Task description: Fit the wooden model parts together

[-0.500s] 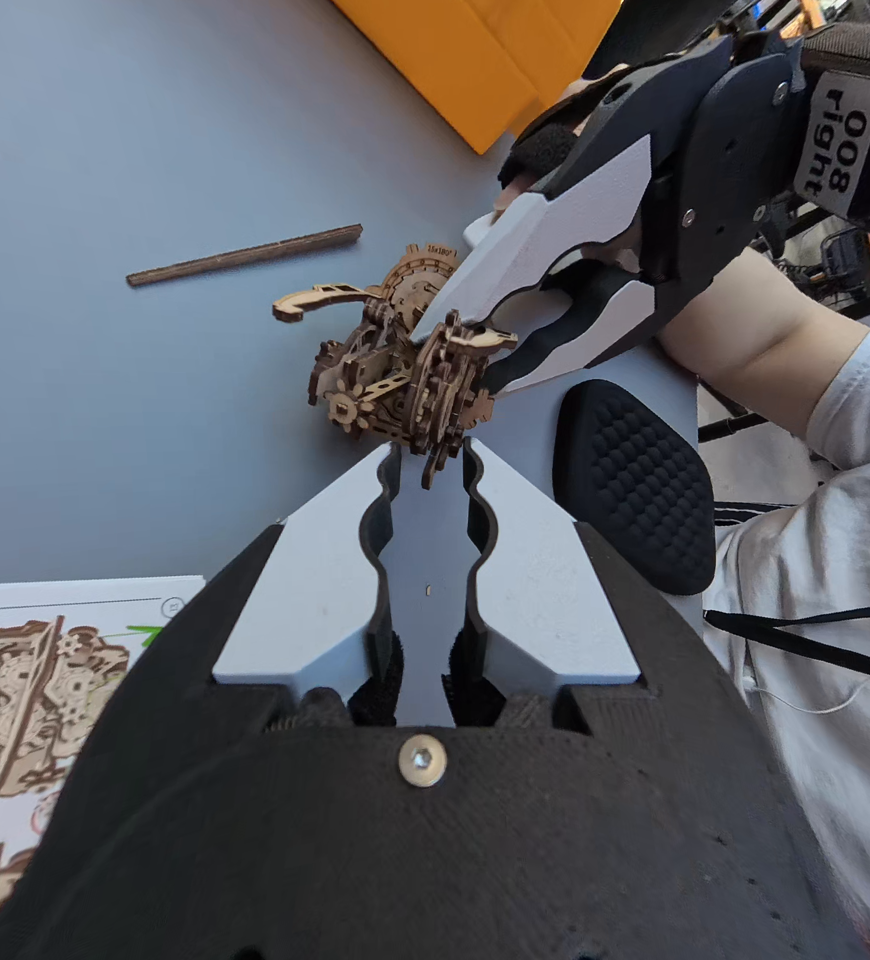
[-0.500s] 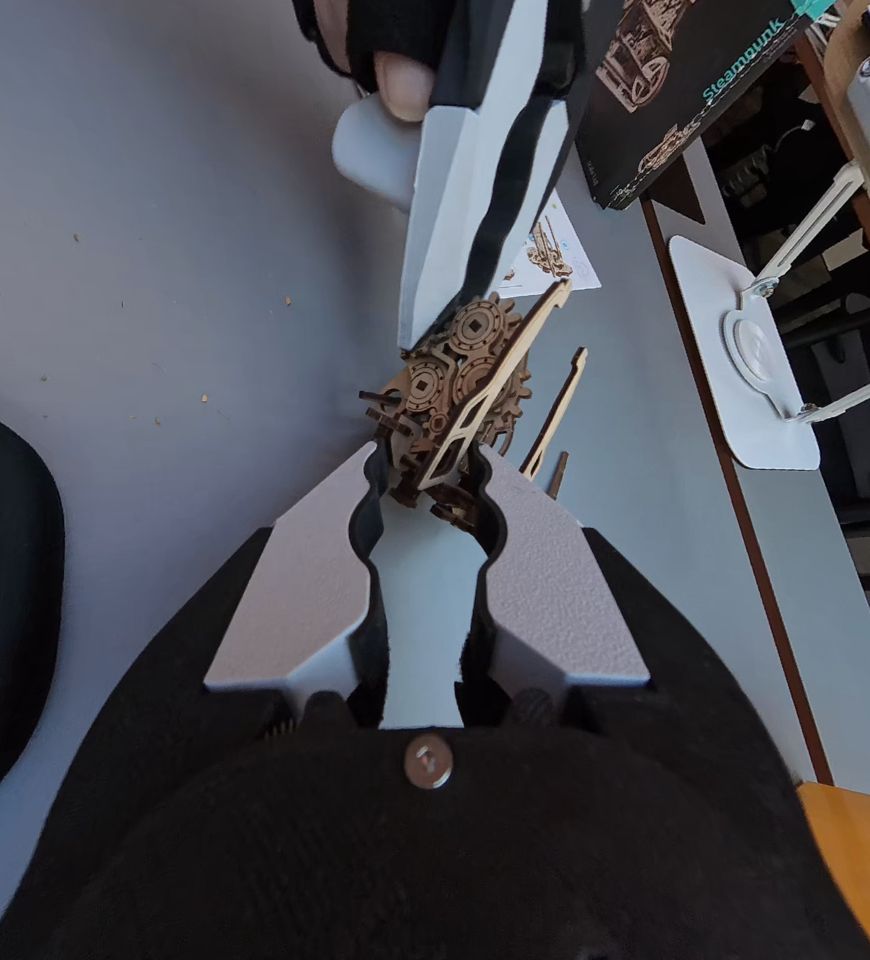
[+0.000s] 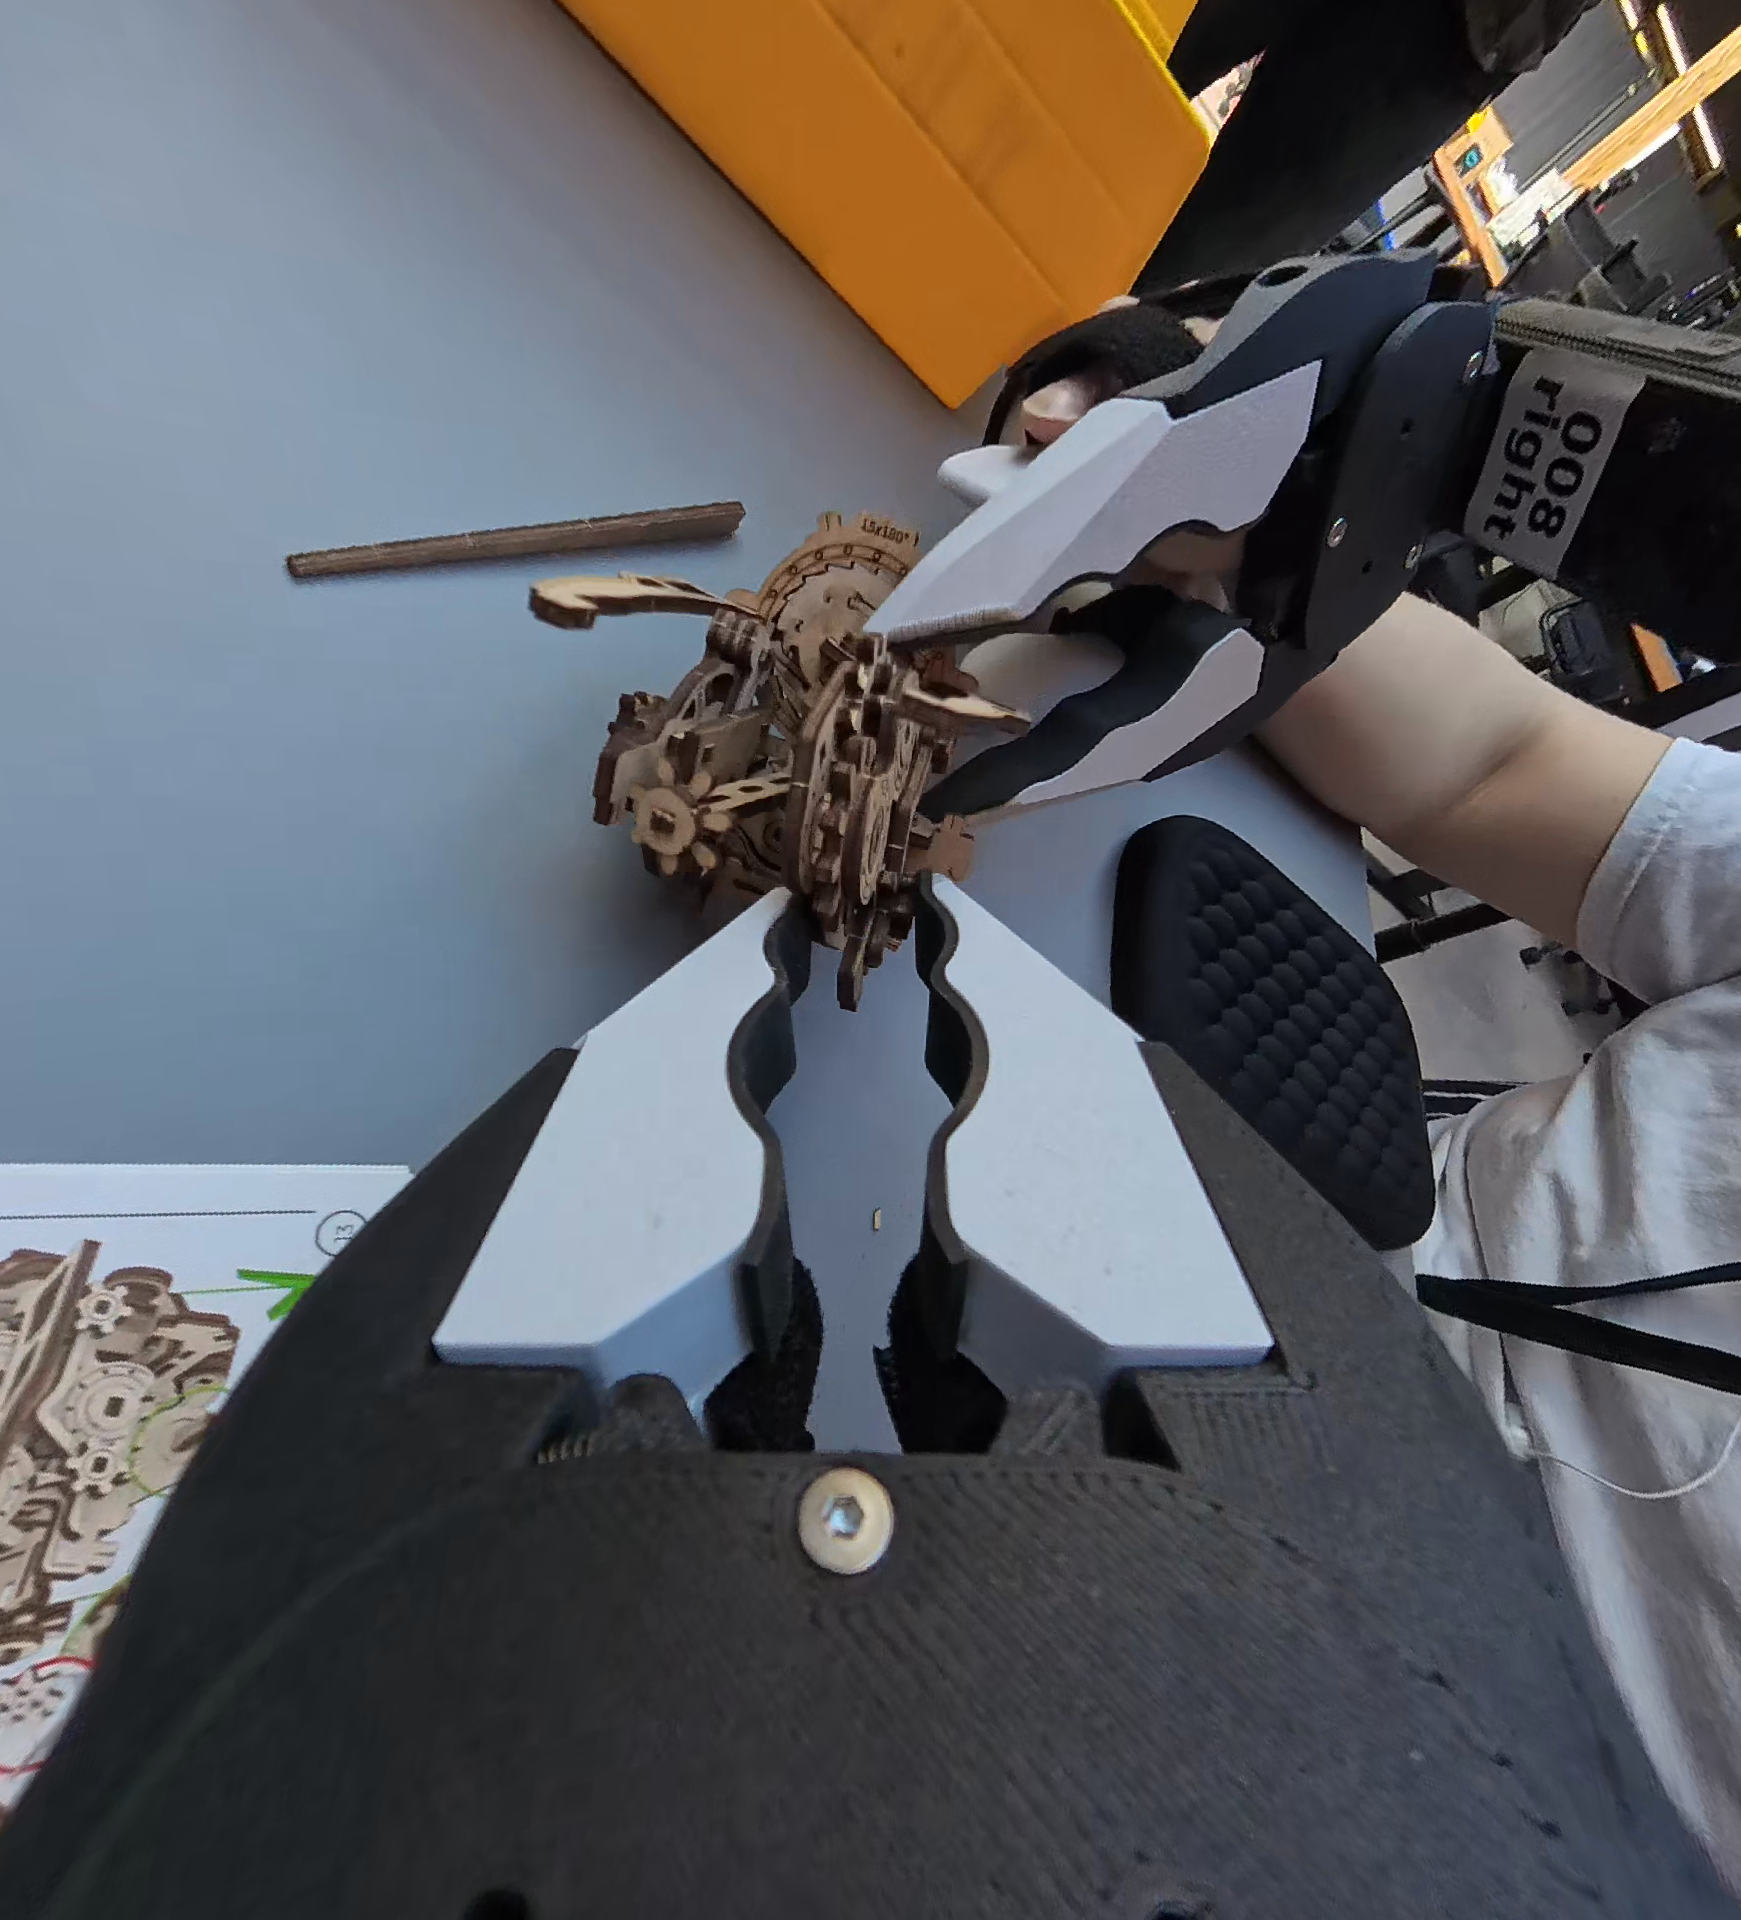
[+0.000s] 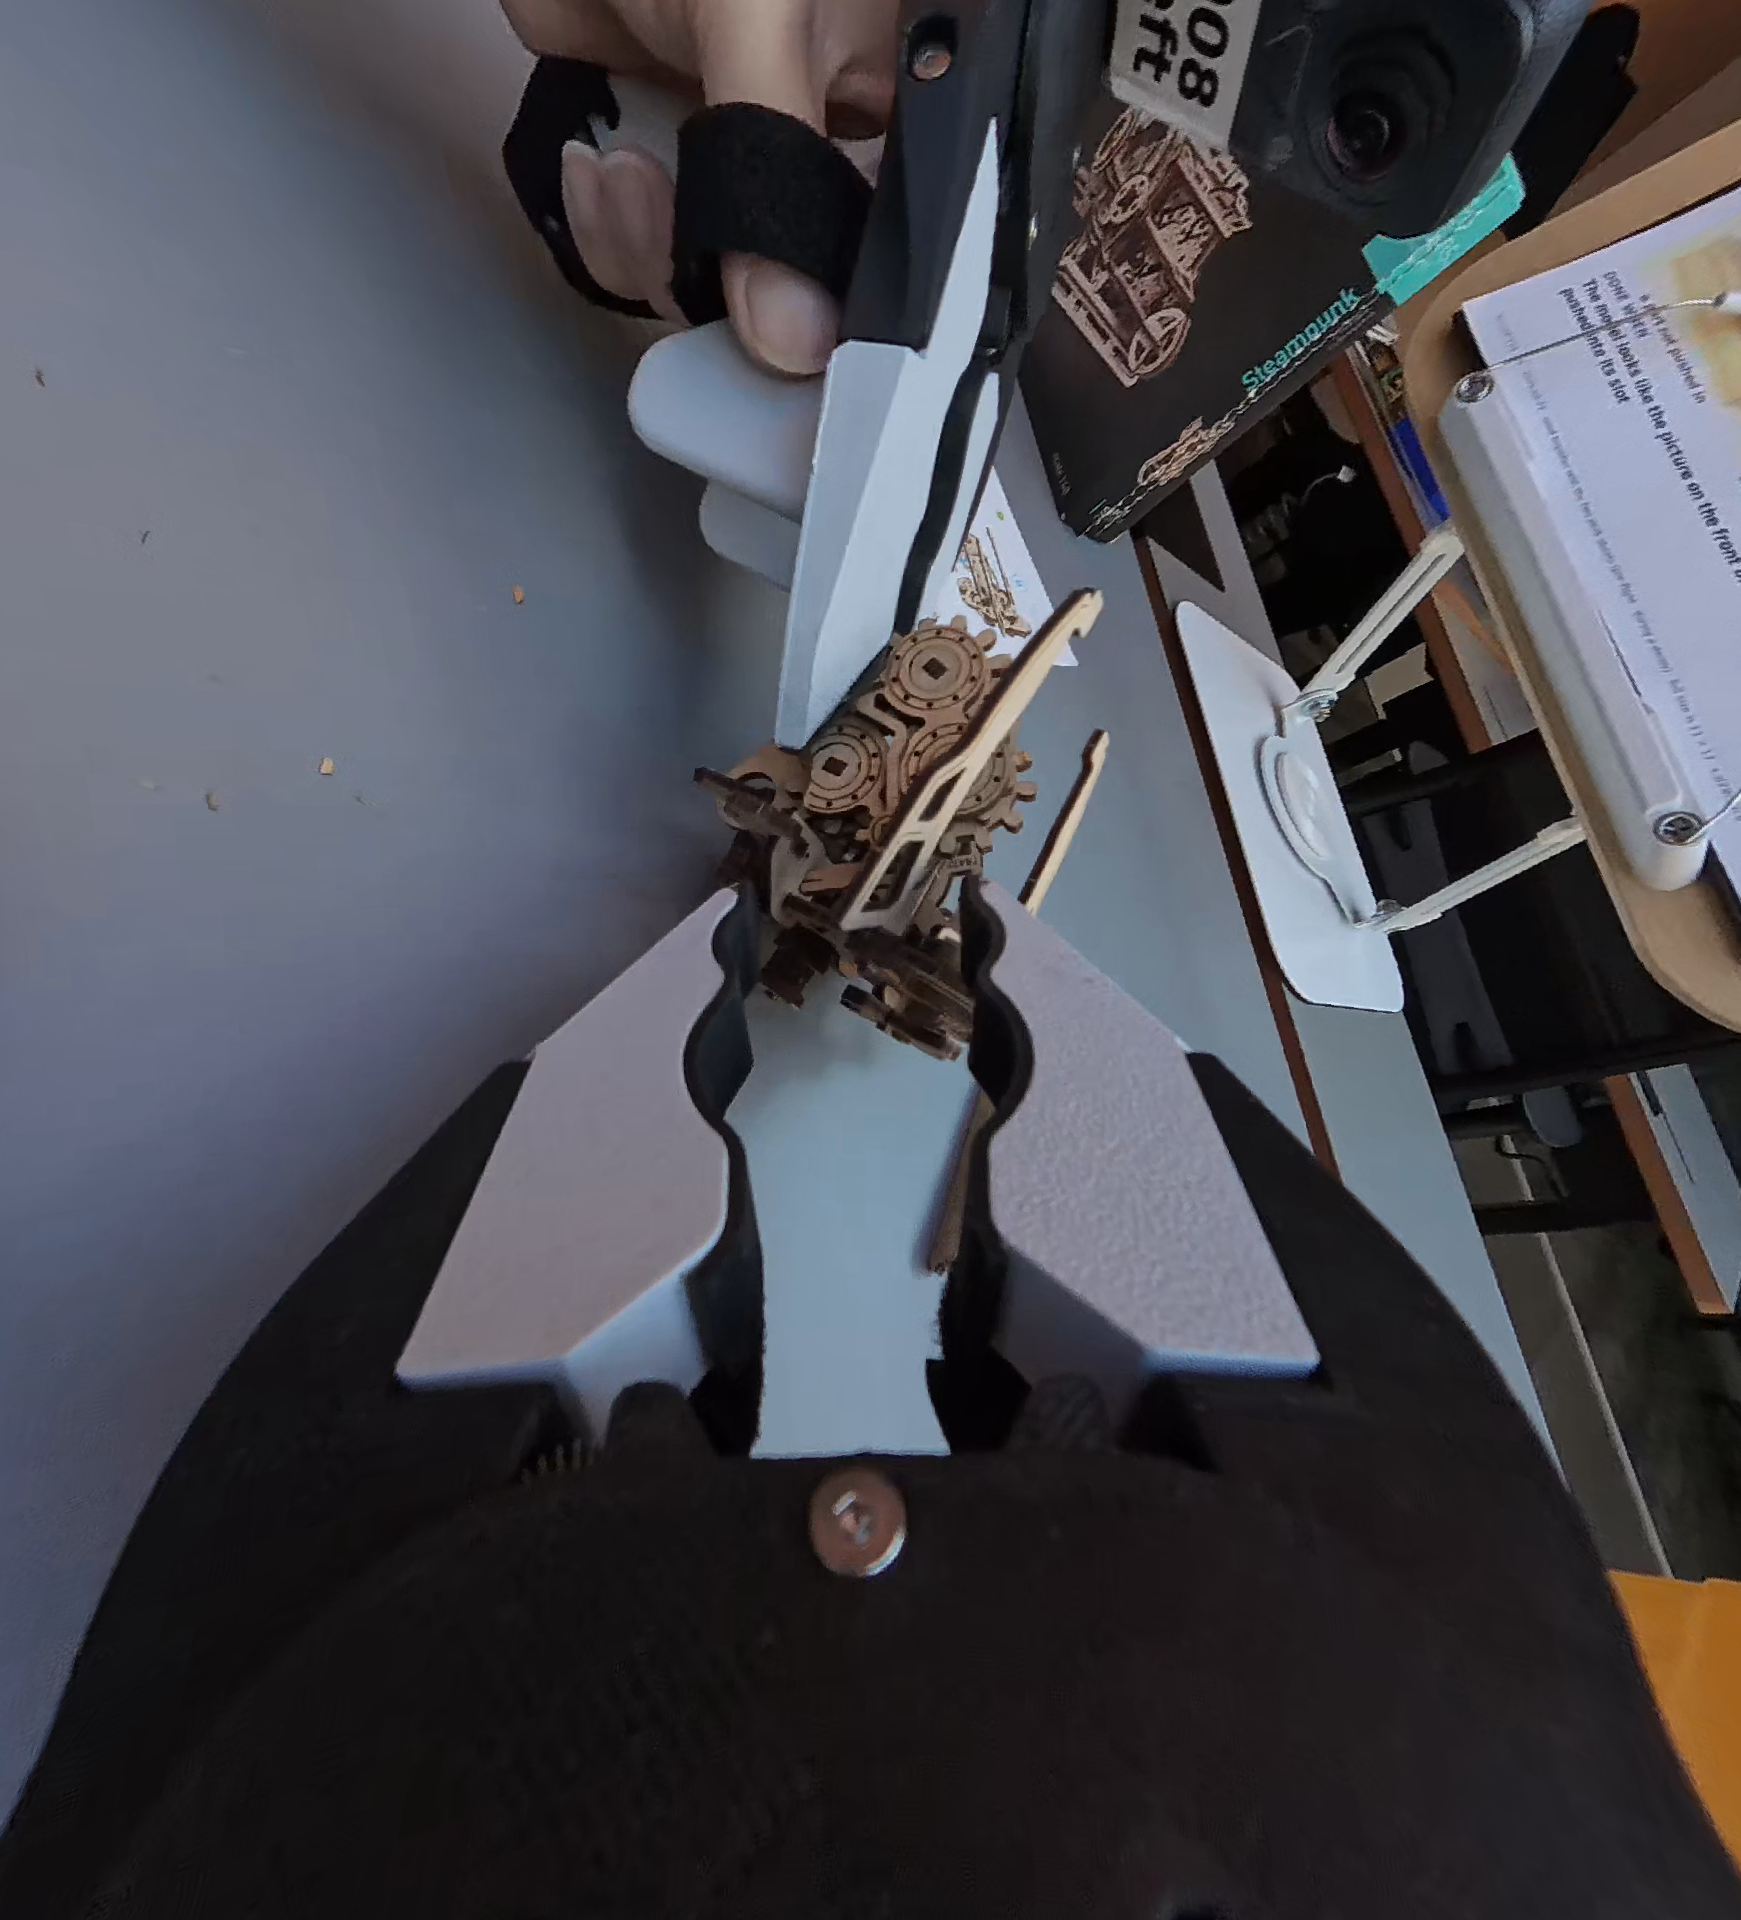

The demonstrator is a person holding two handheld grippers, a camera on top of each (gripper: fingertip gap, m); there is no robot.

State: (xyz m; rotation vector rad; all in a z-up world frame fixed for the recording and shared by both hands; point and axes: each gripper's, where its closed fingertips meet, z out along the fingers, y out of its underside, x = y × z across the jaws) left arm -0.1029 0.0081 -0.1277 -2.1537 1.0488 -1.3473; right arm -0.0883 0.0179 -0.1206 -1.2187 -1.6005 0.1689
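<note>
The wooden gear model (image 3: 741, 748) is a small cluster of light-brown gears with a hooked arm sticking out. It is held above the grey table (image 3: 222, 520). My left gripper (image 3: 855, 909) is shut on a gear at the model's near edge. My right gripper (image 3: 907, 717) comes in from the right and is shut on the model's right side. In the right wrist view the model (image 4: 876, 790) sits between my right gripper's (image 4: 850, 914) tips, and my left gripper (image 4: 845, 686) reaches down onto it from above. A loose wooden stick (image 3: 513, 540) lies on the table beyond the model.
An orange box (image 3: 897, 156) lies at the table's far side. An instruction sheet (image 3: 66, 1403) lies near left, a black textured pad (image 3: 1271, 1018) to the right. In the right wrist view a black model box (image 4: 1188, 343), a white stand (image 4: 1292, 810) and a clipboard (image 4: 1624, 520) stand at the right. Less than 4 cm separates the two grippers' tips. My right tips are roughly 8 cm from the loose wooden stick (image 3: 513, 540).
In the left wrist view the right gripper has swung a little lower and flatter. More of the left gripper's body shows in the right wrist view. Both stay shut on the model.
</note>
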